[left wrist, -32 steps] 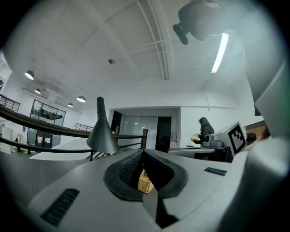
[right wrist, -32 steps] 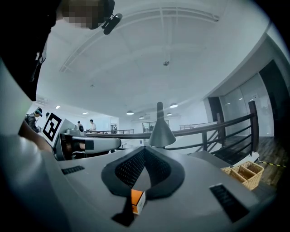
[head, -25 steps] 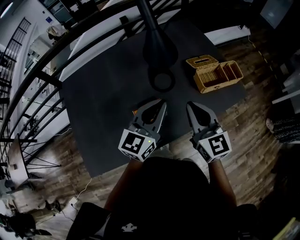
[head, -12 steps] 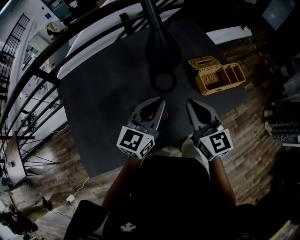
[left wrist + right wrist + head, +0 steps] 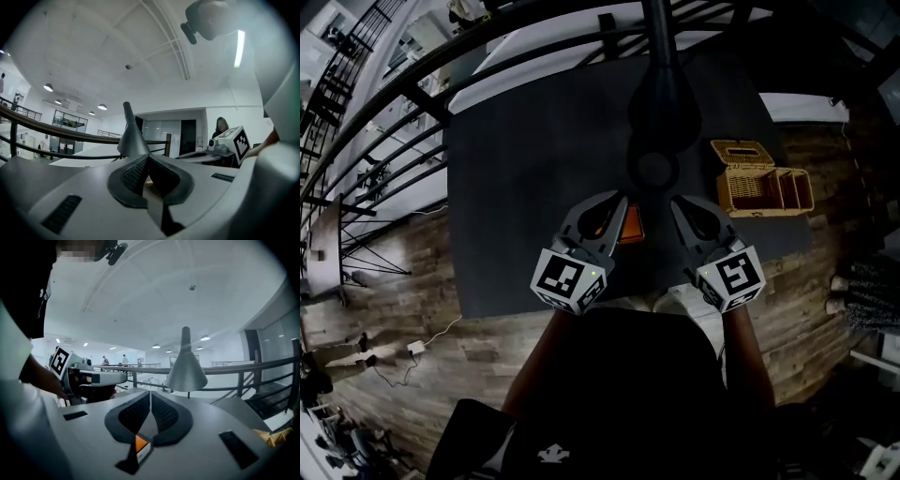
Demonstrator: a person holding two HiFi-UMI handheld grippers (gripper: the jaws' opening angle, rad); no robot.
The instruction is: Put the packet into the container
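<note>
An orange packet lies flat on the dark grey table, between my two grippers near the front edge. The open wicker container stands at the table's right side, its lid tipped back. My left gripper is shut and empty, its tips just left of the packet. My right gripper is shut too, just right of the packet. In the right gripper view the packet shows below the closed jaws, and a corner of the container sits at the right edge.
A black cone-shaped stand with a ring base rises from the table right behind the grippers; it also fills the middle of the left gripper view. A railing runs behind the table. Wood floor surrounds it.
The head view has swung, so table and container sit further right. The orange packet now shows plainly between the grippers. Both grippers stay shut near the front edge.
</note>
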